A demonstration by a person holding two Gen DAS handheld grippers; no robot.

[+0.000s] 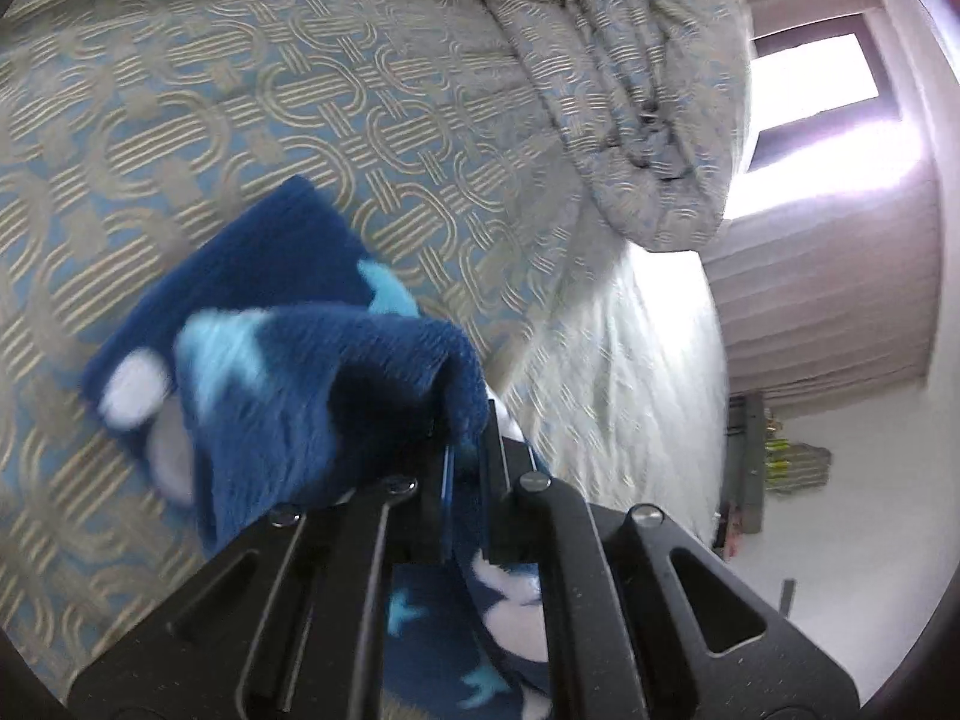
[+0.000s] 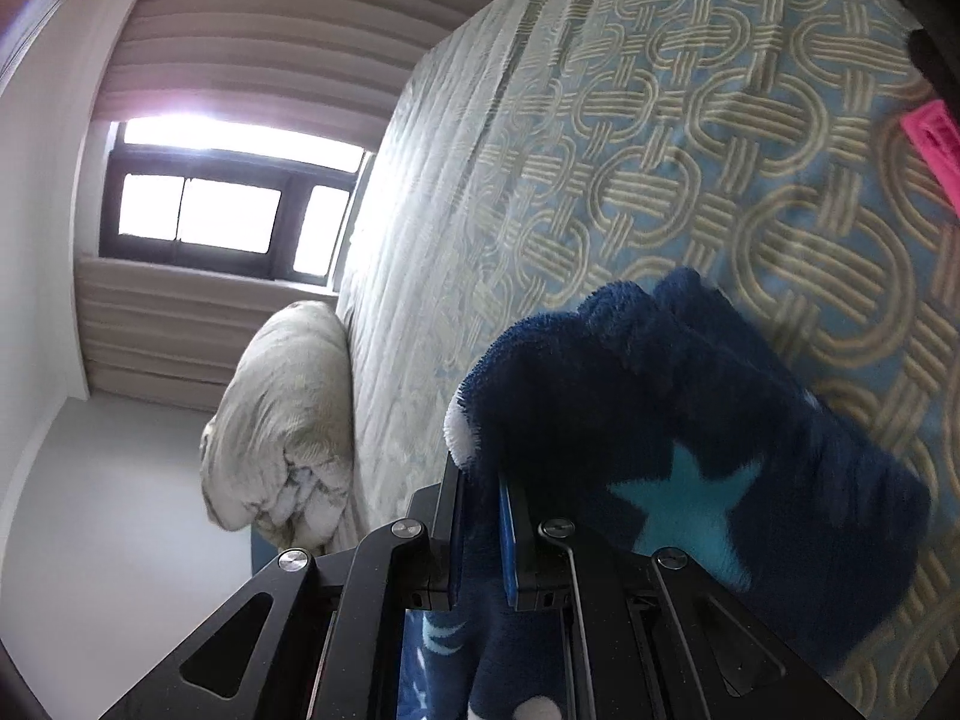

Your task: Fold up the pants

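1. Left wrist view: the pants (image 1: 300, 372) are dark blue fleece with pale blue stars and white spots. One bunched edge is clamped in the left gripper (image 1: 465, 450), whose fingers (image 1: 501, 468) are pressed together on the cloth. The lifted part curls over the fingers; more of it hangs below them, and a flat part lies on the bed (image 1: 240, 138) beyond.
2. Same view, around: one bed with a blue and beige ring-patterned cover, one rolled quilt (image 1: 624, 102) at its far end, one bright window (image 1: 810, 84) with a curtain (image 1: 840, 288) beneath it. Nothing lies between the gripper and the flat part of the pants.
3. Right wrist view: the right gripper (image 2: 480, 498) has its fingers (image 2: 453, 516) closed on another fuzzy edge of the pants (image 2: 690, 420); one large pale blue star shows on the raised fold, which hangs over the bed (image 2: 690, 150).
4. Same view, around: one pale pillow (image 2: 282, 420) leans against the mattress side, one window (image 2: 228, 204) behind it, one pink object (image 2: 936, 144) at the right edge of the bed, too cropped to name.
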